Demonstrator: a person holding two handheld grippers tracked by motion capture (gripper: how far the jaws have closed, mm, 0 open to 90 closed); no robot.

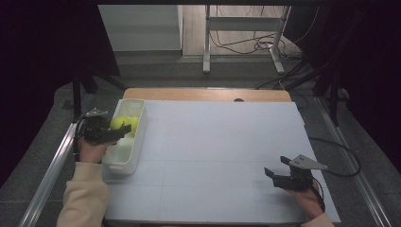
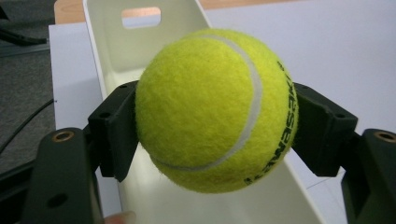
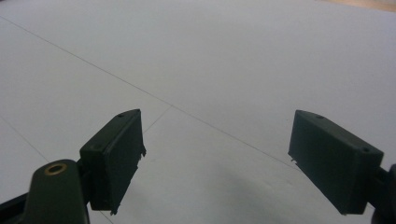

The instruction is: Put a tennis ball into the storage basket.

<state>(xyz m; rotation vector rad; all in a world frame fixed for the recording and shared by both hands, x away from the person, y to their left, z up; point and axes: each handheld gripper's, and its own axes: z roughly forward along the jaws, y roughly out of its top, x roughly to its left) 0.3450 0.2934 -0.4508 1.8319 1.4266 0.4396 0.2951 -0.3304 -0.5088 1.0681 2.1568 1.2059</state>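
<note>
A yellow-green tennis ball (image 2: 215, 109) with a white seam and black lettering sits squeezed between both black jaws of my left gripper (image 2: 215, 135). It is held over the long white bin (image 2: 112, 51). In the high view the left gripper (image 1: 122, 127) hovers over the bin (image 1: 124, 161) at the table's left edge with the ball (image 1: 117, 122) in it. A second yellow-green patch (image 1: 134, 124) lies right beside it; I cannot tell whether it is another ball. My right gripper (image 1: 276, 169) rests low at the front right, jaws wide apart, with nothing between them (image 3: 217, 158).
A pale sheet (image 1: 217, 156) with faint grid lines covers the table, with a wooden strip (image 1: 208, 94) at the far edge. A metal rail (image 1: 52, 165) runs along the left side. Cables and a stand's legs (image 1: 241, 47) lie on the floor beyond.
</note>
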